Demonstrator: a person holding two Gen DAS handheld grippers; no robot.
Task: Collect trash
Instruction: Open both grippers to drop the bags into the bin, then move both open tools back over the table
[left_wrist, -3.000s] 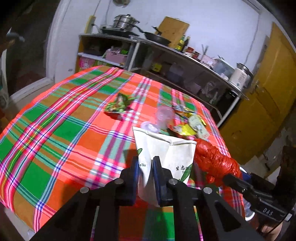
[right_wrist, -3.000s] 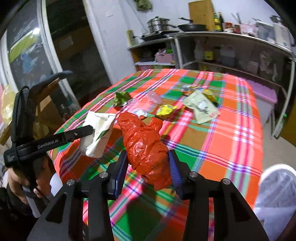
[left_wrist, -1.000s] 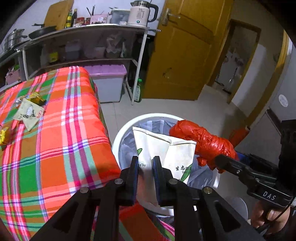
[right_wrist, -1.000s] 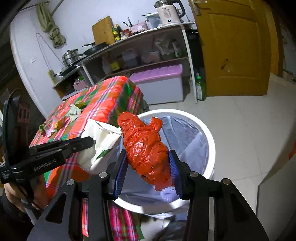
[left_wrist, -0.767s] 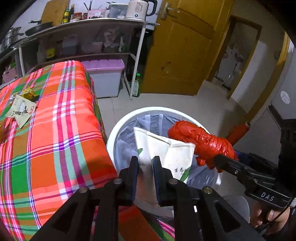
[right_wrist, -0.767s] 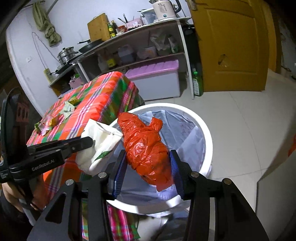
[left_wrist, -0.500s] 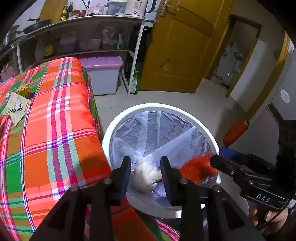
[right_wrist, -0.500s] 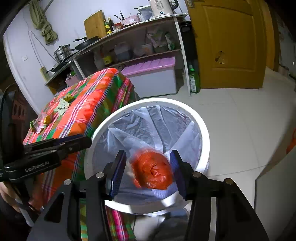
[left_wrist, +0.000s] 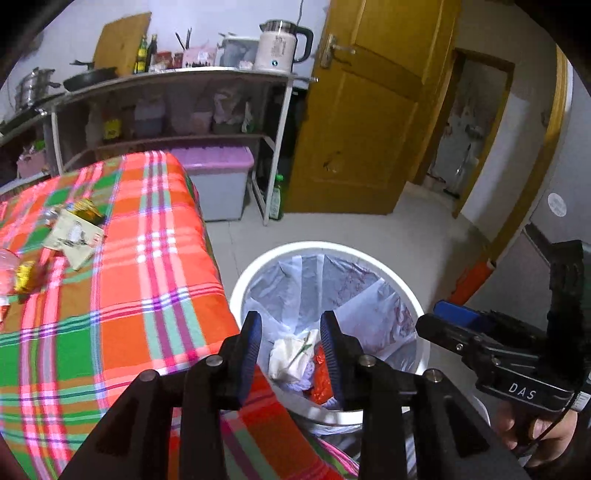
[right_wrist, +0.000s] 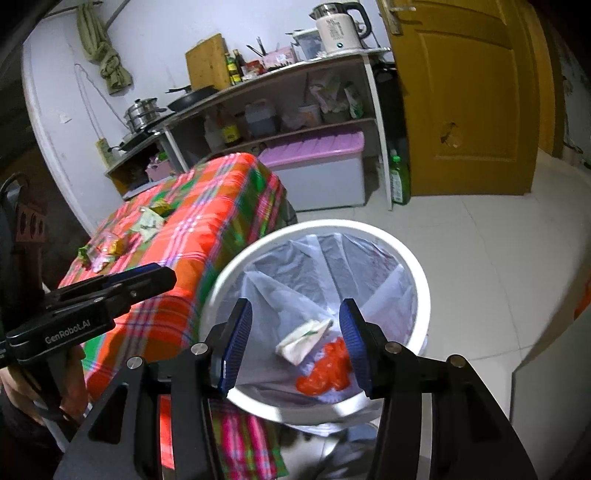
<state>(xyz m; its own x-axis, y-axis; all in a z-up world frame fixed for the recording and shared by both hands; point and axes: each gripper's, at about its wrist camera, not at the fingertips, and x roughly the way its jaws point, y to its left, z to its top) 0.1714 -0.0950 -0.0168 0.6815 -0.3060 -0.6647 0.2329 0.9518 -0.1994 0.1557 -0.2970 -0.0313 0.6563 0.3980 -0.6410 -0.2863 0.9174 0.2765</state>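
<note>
A white bin (left_wrist: 258, 269) (right_wrist: 417, 273) lined with a clear bag stands on the floor beside the table. At its bottom lie the white paper bag (left_wrist: 291, 356) (right_wrist: 303, 338) and the crumpled red plastic bag (left_wrist: 320, 376) (right_wrist: 325, 365). My left gripper (left_wrist: 291, 332) hangs open above the bin with nothing between its fingers. My right gripper (right_wrist: 295, 317) is open too, empty, over the bin's near rim. More wrappers (left_wrist: 72, 236) (right_wrist: 147, 223) lie on the plaid tablecloth (left_wrist: 122, 280).
A shelf rack (left_wrist: 173, 107) with pots, bottles and a kettle (left_wrist: 280, 46) lines the wall. A purple-lidded box (left_wrist: 221, 181) and a green bottle (right_wrist: 400, 177) sit beneath it. A yellow door (left_wrist: 365, 122) stands behind the bin. A hand (left_wrist: 532, 432) holds the right gripper.
Both grippers opened over the bin. The white paper bag and the red plastic bag fell out of them to the bin's bottom. Both hands then drew back a little.
</note>
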